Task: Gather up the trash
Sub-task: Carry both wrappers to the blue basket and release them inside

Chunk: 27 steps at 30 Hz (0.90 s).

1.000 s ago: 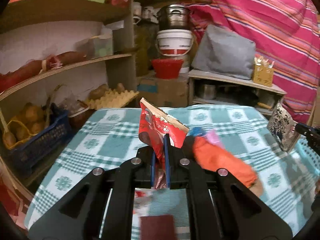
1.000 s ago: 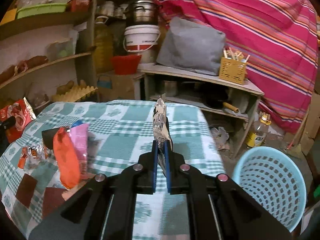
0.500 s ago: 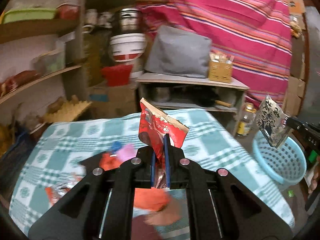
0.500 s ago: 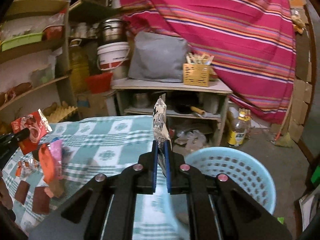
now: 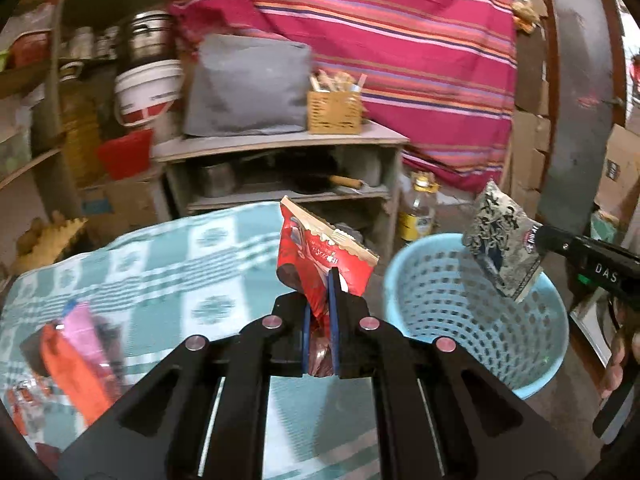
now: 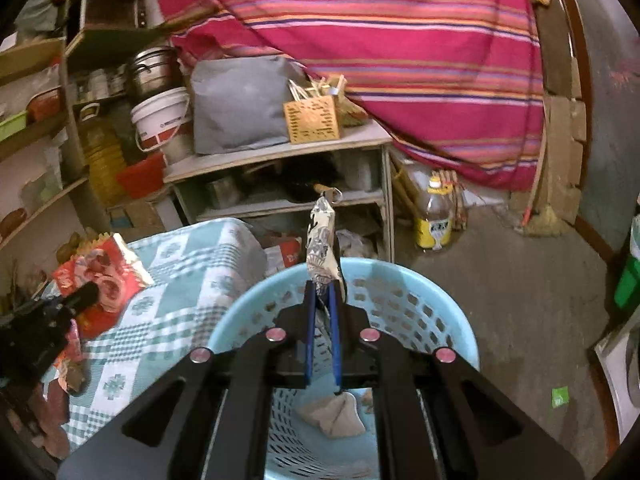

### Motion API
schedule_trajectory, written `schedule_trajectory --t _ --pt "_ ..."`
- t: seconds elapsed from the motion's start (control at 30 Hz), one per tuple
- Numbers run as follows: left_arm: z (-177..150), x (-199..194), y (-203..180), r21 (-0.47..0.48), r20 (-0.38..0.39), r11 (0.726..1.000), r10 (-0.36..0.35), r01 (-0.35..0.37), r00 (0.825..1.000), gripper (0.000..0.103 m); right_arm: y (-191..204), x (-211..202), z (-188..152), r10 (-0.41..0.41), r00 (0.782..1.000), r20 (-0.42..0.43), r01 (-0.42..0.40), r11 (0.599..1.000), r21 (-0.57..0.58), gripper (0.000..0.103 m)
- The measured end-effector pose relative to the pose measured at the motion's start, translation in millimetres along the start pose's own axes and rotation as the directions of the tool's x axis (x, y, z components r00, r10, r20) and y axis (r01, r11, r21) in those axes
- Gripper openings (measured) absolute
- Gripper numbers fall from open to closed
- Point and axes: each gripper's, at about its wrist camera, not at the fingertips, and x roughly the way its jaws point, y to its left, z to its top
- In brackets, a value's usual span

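Two held wrappers, red (image 5: 320, 256) and black-and-white (image 5: 502, 248); one blue basket (image 5: 460, 272).

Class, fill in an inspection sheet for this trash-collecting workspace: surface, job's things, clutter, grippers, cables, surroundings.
Surface: table under a green checked cloth.
Job's things: red wrapper, patterned wrapper, blue basket on the floor holding crumpled paper.
Clutter: orange wrapper and scraps on the cloth.
Grippers: left gripper shut on the red wrapper; right gripper shut on the patterned wrapper, over the basket.
Cables: nothing seen.
Surroundings: striped cloth, shelves, bucket, bottle.
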Motion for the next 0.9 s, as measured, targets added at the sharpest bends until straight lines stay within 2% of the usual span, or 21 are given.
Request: schedule_trajectory --t 0.4,0.5,0.67,0.7,0.77,0.9 --pt "4 44 -71 0.036 -0.067 0.992 -0.115 0.118 0.991 0.006 -29 2 -3 -0.021 1.0 -0.02 0.023 0.998 0.054 0.007" --pt "3 51 -76 0.043 -0.084 0.991 -0.119 0.123 0.989 0.011 -32 2 -3 -0.02 1.0 -0.02 0.021 0.998 0.059 0.007" --pt "2 55 -74 0.04 -0.101 0.993 -0.111 0.115 0.989 0.033 -31 2 -4 -0.019 0.999 -0.026 0.02 0.998 0.055 0.007" --pt "2 54 -72 0.037 -0.098 0.994 -0.102 0.106 0.99 0.037 -31 2 -4 -0.019 0.999 -0.026 0.02 0.998 0.054 0.007" --pt "3 50 -66 0.03 -0.085 0.997 -0.072 0.074 0.994 0.052 -30 2 -4 -0.017 0.999 -0.027 0.018 0.998 0.054 0.007" --pt "6 37 -46 0.018 -0.059 1.0 -0.008 0.009 0.998 0.07 -22 5 -4 -0.018 0.999 -0.038 0.019 0.999 0.034 0.007"
